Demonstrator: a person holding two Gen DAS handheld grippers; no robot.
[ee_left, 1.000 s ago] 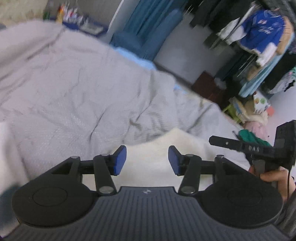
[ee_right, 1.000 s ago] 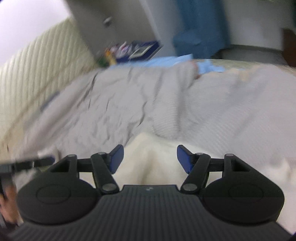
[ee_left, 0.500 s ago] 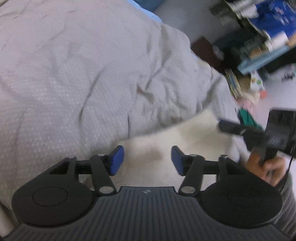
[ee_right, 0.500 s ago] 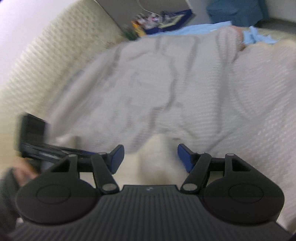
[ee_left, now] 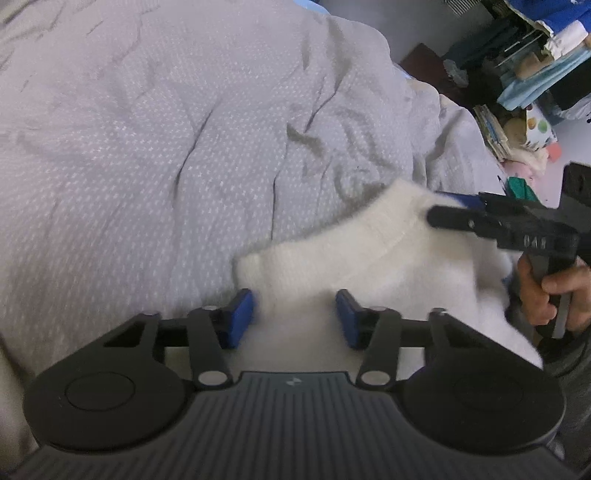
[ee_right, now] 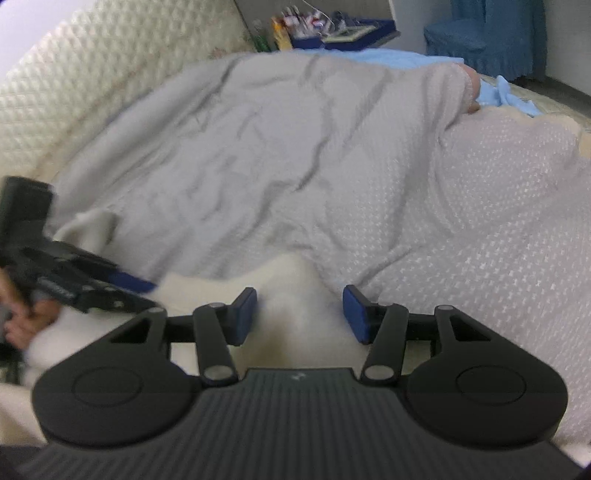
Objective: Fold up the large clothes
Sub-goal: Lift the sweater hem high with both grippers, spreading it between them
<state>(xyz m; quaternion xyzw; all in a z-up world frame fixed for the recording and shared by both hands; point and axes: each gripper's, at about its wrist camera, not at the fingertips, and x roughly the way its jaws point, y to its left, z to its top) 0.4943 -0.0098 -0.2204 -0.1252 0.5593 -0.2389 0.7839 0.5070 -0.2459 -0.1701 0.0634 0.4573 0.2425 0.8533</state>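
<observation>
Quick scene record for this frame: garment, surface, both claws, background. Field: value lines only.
garment: fluffy white sweater, lying bunched on the bed
surface: grey bedspread, wrinkled
left claw: jaws closing, sweater edge between the blue pads, pads not clearly pressing yet
right claw: jaws closing, a raised fold of the sweater between the pads, gap still visible
right hand: grips the handle of its claw
background: cream quilted headboard, blue chair

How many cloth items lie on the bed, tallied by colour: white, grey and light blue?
White: 1, the sweater
Grey: 1, the bedspread
Light blue: 1, the cloth at the far edge
Total: 3
</observation>
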